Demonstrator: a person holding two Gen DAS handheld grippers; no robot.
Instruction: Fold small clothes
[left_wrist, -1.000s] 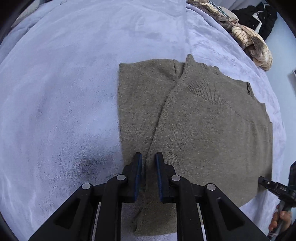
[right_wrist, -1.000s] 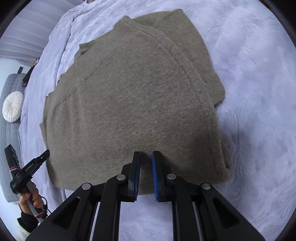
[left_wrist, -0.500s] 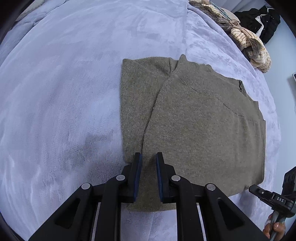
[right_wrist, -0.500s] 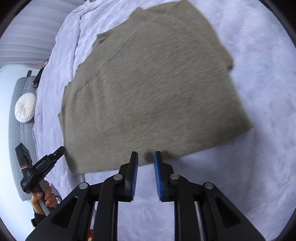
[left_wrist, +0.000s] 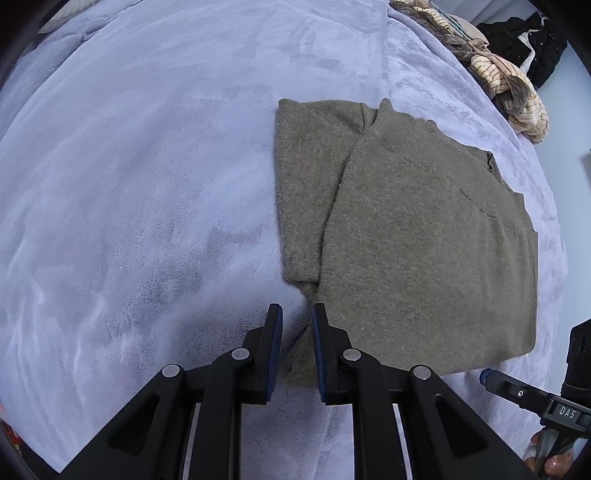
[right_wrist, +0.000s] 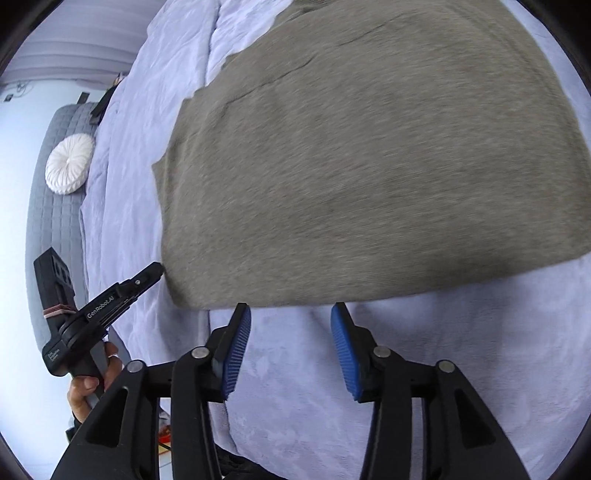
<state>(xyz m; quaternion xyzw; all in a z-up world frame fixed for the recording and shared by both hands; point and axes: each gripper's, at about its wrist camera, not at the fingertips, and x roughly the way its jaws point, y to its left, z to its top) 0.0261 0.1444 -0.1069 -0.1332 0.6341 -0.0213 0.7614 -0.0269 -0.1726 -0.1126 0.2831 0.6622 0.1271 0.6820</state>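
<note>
Both grippers' jaws just opened, releasing the sweater (left_wrist: 424, 240).

**Setting: a bedroom in a home**

A bed spread with a lavender plush blanket (left_wrist: 147, 184), a grey quilted headboard (right_wrist: 55, 206) bearing a round white cushion (right_wrist: 70, 162), and heaped clothes (left_wrist: 513, 92) (striped and black garments) indicate a domestic bedroom.

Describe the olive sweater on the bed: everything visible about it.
The olive-brown knit sweater lies flat on the lavender plush blanket, folded into a rough rectangle. One sleeve is folded across the body, and the ribbed collar points to the far side. The fabric looks thick and fuzzy. Its near hem corner sits between the left gripper fingers, whose jaws have just been opening. The right gripper stands open just short of the hem, touching nothing.
</note>
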